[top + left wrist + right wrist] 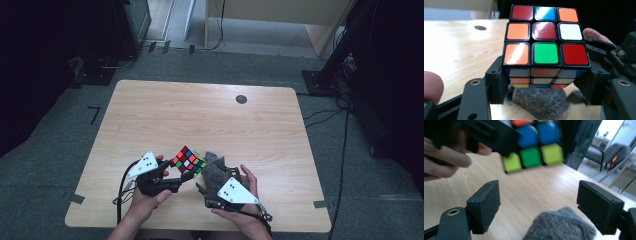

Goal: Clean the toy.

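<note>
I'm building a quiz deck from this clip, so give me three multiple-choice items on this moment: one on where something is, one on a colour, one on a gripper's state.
1. Where is the puzzle cube?
A. flat on the table
B. between the left gripper's jaws, off the table
C. on the floor

2. What colour is the middle sticker of the cube's bottom row in the left gripper view?
A. green
B. yellow
C. white

3. How does the right gripper stand?
A. shut on the cube
B. shut on the cloth
C. open

Key: 1 B, the left gripper clamps its sides above the table; 2 A, it shows green; 3 C, its pads stand apart over the grey cloth.
</note>
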